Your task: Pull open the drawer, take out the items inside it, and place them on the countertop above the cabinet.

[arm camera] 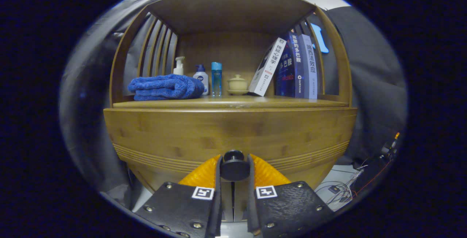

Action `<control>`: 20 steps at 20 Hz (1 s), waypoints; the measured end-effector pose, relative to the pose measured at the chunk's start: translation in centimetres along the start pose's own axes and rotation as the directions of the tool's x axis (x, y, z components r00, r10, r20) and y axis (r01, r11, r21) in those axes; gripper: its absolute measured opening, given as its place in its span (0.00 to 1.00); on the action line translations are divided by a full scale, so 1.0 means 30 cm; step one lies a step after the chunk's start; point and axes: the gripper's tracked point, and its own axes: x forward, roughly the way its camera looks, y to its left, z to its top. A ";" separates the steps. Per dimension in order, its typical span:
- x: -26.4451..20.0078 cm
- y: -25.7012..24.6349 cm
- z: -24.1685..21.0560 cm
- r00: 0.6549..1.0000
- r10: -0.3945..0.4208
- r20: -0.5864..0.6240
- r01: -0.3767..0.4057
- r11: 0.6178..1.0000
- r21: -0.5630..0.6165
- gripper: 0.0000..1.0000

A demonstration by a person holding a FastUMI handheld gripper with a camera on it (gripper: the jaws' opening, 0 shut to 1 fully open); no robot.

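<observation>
Drawer (230, 135) front below countertop (230, 103): rigid wood, likely slides stiff. Knob (233, 167) small, round, slippery; gripper (234, 168) clamped narrow on it, both fingers pressing. Pull straight.

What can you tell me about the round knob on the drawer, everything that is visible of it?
The drawer knob is a small, dark, round knob with a matt look, perhaps metal or painted wood. It has a wider front disc and a narrower neck behind it that meets the wooden drawer front. It sits low in the middle of that front, below the countertop. The gripper is shut on it: both fingers press on its sides. The drawer looks closed.
</observation>
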 end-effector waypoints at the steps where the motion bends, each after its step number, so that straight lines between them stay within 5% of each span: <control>1: -0.027 -0.003 -0.004 1.000 0.001 0.001 -0.001 1.000 -0.009 0.27; 20: -0.547 -0.009 -0.101 0.999 0.030 -0.018 -0.031 0.998 -0.056 0.28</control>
